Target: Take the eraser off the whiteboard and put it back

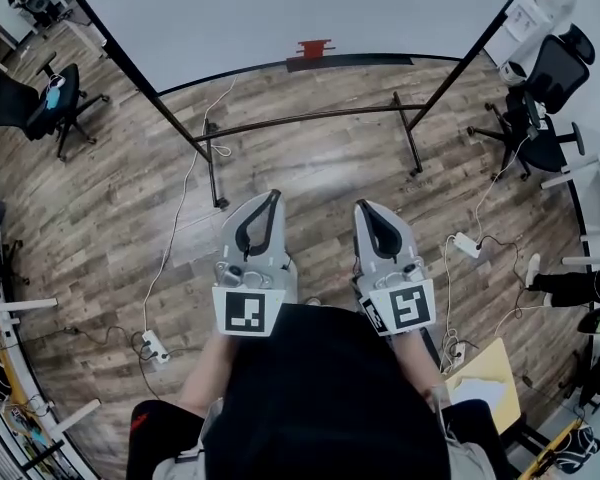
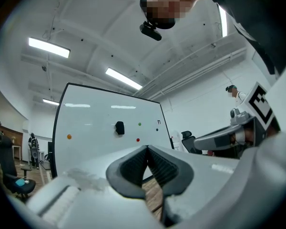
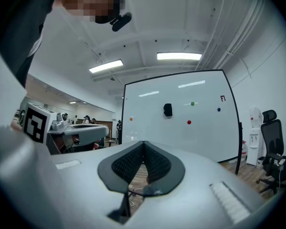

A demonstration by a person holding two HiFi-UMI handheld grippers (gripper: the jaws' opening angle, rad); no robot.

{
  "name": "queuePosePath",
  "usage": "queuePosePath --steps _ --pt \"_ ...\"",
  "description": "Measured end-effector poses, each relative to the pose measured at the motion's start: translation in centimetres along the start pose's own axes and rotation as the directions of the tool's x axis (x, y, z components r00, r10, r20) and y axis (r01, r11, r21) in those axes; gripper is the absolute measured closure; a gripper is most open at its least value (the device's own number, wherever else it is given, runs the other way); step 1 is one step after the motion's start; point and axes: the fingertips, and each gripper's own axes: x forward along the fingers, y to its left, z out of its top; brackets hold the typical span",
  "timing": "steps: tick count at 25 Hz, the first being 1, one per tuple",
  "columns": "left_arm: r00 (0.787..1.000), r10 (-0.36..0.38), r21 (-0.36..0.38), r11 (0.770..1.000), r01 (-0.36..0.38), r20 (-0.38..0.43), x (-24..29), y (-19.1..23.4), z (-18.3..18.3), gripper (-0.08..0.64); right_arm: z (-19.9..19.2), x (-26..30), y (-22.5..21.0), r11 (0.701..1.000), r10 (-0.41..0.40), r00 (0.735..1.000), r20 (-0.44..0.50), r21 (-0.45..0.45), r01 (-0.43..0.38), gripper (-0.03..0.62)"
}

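This is the approach. The eraser (image 3: pixel 168 109), a small dark block, sits high on the far whiteboard (image 3: pixel 200 128), left of the green dot and well apart from both tools. The left gripper (image 2: pixel 147 149) and right gripper (image 3: pixel 144 144) are each pressed together on nothing. Next: get closer, spread one pair of jaws and pinch the eraser's sides; it is probably held by a magnet, so pull it straight off

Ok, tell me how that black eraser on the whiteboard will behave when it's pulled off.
The eraser clings to the upright whiteboard with no ledge under it, so it is probably magnetic: expect slight resistance, then a sudden release. It looks small and blocky, likely light and rigid enough to pinch.
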Motion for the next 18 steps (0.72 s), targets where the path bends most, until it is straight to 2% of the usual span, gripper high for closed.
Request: queuePosePath --steps 7,11,15,18 --pt "1.000 -0.010 -0.005 1.000 0.010 0.020 4.8 5.4 -0.8 0.558 0.8 6.2 -1.9 0.999 -0.048 0.999 0.002 -0.010 0.048 0.591" --pt "1.000 -0.024 -0.009 1.000 0.024 -0.008 7.0 8.4 -2.1 0.558 0.9 9.6 -2.6 0.997 -0.071 0.997 0.003 -0.015 0.071 0.591" --pt "1.000 -0.028 -0.021 0.999 0.029 0.002 8.5 11.5 -2.5 0.557 1.2 12.7 -2.8 0.995 -0.097 0.995 0.011 -0.016 0.097 0.591" --pt "0.999 -0.039 -0.004 0.999 0.039 0.031 9.3 13.4 -2.5 0.558 1.3 14.4 -2.9 0.993 -0.118 0.993 0.016 -0.017 0.119 0.591"
